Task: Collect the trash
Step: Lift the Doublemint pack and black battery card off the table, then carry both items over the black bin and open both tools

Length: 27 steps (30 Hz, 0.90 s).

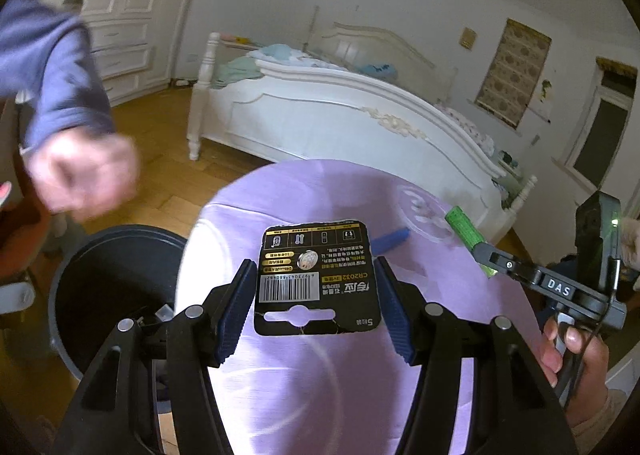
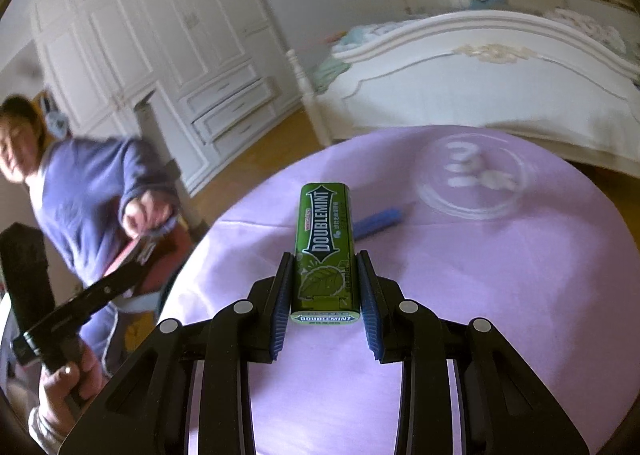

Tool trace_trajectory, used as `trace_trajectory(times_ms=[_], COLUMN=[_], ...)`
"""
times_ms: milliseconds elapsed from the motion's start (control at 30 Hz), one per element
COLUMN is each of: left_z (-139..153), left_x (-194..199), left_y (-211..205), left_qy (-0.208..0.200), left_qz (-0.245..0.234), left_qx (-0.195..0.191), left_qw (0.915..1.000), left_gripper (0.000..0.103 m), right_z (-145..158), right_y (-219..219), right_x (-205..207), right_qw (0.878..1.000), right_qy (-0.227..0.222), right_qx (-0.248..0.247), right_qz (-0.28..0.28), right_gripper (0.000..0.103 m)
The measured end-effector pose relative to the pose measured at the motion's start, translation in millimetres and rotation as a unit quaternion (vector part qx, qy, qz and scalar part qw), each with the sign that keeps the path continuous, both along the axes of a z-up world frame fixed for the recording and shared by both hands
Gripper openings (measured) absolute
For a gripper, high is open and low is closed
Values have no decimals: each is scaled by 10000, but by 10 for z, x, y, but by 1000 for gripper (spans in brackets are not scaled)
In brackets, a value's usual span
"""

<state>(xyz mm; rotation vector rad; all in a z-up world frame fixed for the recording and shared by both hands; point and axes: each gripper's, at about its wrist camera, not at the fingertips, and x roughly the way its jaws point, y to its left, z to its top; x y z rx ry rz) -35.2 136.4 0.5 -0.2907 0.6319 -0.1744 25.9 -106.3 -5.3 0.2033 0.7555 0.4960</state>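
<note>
Bedroom setup here: white bed [image 1: 320, 111] with a carved footboard, white wardrobe [image 2: 160, 39] along the wall, wood floor [image 1: 160, 143], and a round bench [image 1: 328, 375] under a lilac cloth in the middle of it all. A dark bin [image 1: 104, 287] sits on the floor right at the bench's left edge, seen from the left wrist.

The left gripper [image 1: 316, 303] has its jaws clamped on a black battery card [image 1: 316, 275], held flat by its two side edges. The barcode and a coin cell are facing up, and the card hangs above the cloth close to the bin side.

The right gripper [image 2: 324, 291] has its jaws shut tight on a green gum pack [image 2: 325, 251], label up, with the pack sticking forward past the blue pads [image 2: 370, 315]. From the left wrist you can see that same gripper over on the right, gum pack [image 1: 466, 227] poking out over the bench.

Still lying on the cloth: a blue stick [image 2: 378, 221], too blurry to say what it is exactly, and a clear plastic lid [image 2: 472, 175] further back, well apart from both grippers.

A second person in a blue top [image 2: 88, 191] is at the left, pretty motion-blurred.
</note>
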Motion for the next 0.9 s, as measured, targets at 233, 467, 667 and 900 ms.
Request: trace_trajectory(times_ms=[233, 467, 667, 900], left_z=[-162, -430, -626, -783], left_x=[-30, -22, 72, 162], left_y=[662, 1317, 1554, 1652], left_qy=[82, 385, 633, 798], left_qz=[723, 1257, 1347, 1383], left_qx=[-120, -282, -338, -358], left_qw=[9973, 9909, 9883, 9865], left_gripper=[59, 59, 59, 59], right_z=[97, 60, -106, -323], right_y=[909, 1977, 2618, 3029], right_x=[136, 390, 621, 843], right_qw=[9953, 9804, 9681, 9617], right_qy=[69, 388, 594, 790], right_qx=[-170, -338, -672, -961], right_qz=[952, 1901, 2340, 2444], right_gripper=[32, 32, 32, 32])
